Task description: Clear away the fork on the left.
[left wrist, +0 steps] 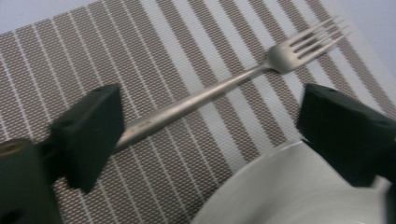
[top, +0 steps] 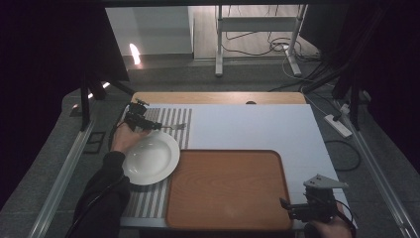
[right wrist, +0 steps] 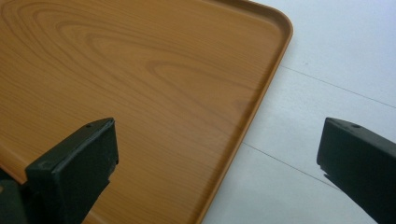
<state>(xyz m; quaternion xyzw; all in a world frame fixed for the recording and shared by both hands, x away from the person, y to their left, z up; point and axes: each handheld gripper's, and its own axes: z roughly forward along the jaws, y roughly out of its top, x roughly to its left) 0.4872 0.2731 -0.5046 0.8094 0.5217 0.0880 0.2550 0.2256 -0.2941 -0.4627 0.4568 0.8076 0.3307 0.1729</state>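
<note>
Straddling the fork (left wrist: 205, 95) handle on the striped placemat (left wrist: 93, 56), the left gripper (left wrist: 205, 126) stands spread, pads clear. The right gripper (right wrist: 217, 163) gapes over the tray (right wrist: 140, 70) edge.

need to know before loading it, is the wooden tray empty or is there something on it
Empty. The wooden tray shows bare wood grain across its whole surface in the high view.

- Fork (left wrist: 224, 86): brushed metal, dull sheen.
- Placemat (left wrist: 154, 56): coarse woven striped cloth, matt.
- Plate (top: 151, 158): smooth glossy white ceramic.
- Tray (right wrist: 140, 70): smooth wood-grain, satin finish.
- Tabletop (right wrist: 336, 56): matt white.
</note>
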